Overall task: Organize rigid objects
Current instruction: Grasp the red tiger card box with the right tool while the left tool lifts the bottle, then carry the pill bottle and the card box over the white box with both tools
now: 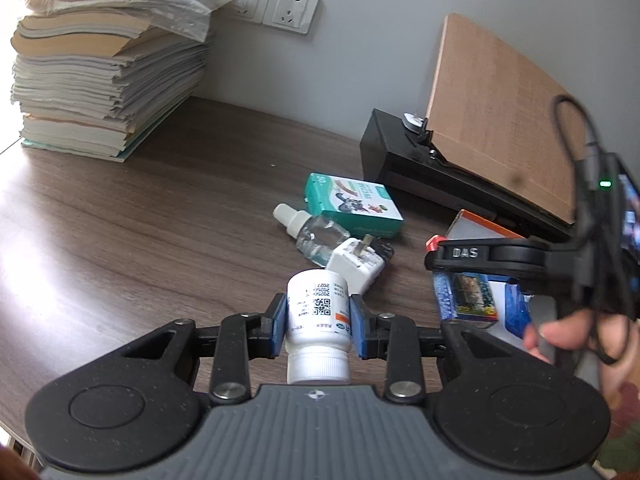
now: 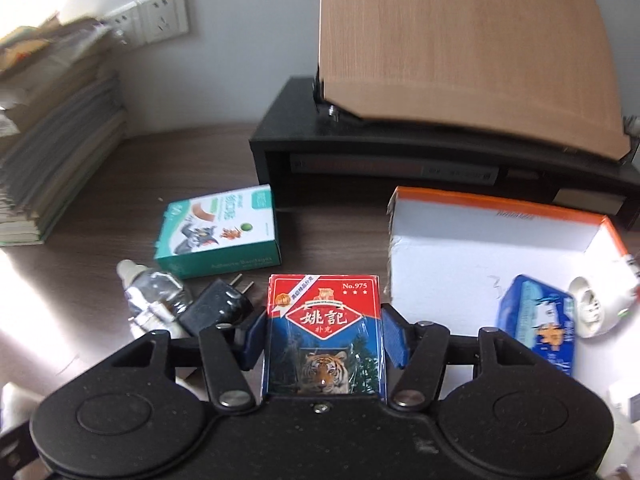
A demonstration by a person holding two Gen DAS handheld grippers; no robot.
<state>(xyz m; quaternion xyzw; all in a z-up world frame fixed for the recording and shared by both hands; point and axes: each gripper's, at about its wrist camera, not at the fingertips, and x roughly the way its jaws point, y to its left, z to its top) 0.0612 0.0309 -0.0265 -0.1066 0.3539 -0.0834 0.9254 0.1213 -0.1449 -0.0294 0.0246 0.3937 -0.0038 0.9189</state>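
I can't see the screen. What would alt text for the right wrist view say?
The right gripper holds a red and blue playing card box with a tiger picture between its blue fingers above a dark wooden desk. To the right lies an open white and orange box; behind, a green bandage box.

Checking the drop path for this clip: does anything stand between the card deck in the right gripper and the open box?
Nothing visible does. The right gripper holds the card deck just left of the open box. The box's near-left floor is bare; a blue pack and a white round device sit at its right end.
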